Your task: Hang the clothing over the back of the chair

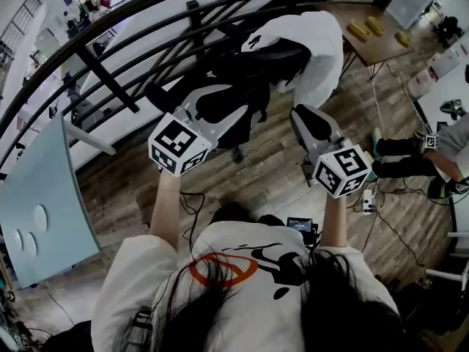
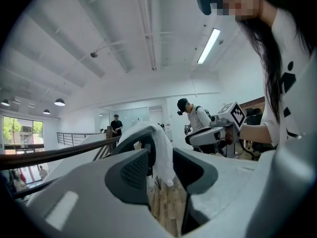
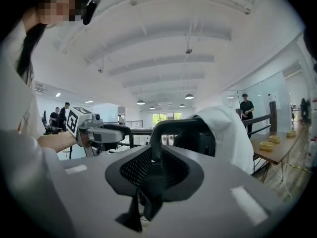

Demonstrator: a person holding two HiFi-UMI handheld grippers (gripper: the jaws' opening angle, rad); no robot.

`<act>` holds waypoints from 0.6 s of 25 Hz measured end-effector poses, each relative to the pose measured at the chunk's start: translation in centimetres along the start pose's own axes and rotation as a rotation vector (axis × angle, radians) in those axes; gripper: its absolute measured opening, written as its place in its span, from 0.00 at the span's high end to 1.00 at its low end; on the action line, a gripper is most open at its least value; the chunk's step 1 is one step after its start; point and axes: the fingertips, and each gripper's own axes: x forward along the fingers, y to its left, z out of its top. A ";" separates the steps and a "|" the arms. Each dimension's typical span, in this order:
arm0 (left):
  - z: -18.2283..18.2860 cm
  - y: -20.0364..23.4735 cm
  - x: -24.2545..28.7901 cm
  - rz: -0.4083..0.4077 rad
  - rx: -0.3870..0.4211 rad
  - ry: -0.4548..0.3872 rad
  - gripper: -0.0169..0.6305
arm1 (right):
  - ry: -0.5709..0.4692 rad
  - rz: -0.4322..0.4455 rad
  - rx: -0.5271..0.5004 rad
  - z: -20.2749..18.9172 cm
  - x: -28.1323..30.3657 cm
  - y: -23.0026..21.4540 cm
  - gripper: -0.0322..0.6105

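Over the back of the chair [image 1: 253, 68] hangs the white clothing [image 1: 322, 50], draped down its right side. Nearer the person, the left gripper [image 1: 192, 107] has its jaws spread and empty; the right gripper [image 1: 311, 121] has its jaws drawn close together, pinching nothing.

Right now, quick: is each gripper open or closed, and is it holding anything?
Left gripper: open, holding nothing.
Right gripper: closed, holding nothing.
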 end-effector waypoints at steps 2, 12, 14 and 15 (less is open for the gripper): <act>-0.4 -1.1 0.0 0.011 -0.011 0.002 0.75 | 0.001 0.006 0.003 -0.4 -0.6 0.3 0.84; 0.2 -8.3 2.1 0.065 -0.065 -0.021 0.83 | -0.015 -0.003 0.036 -1.5 -8.0 0.4 0.91; -0.2 -10.6 2.8 0.070 -0.093 -0.020 0.84 | -0.014 -0.001 0.050 -2.4 -10.1 0.2 0.91; -0.5 -11.9 3.1 0.073 -0.107 -0.019 0.84 | -0.013 0.002 0.055 -2.8 -11.2 0.1 0.91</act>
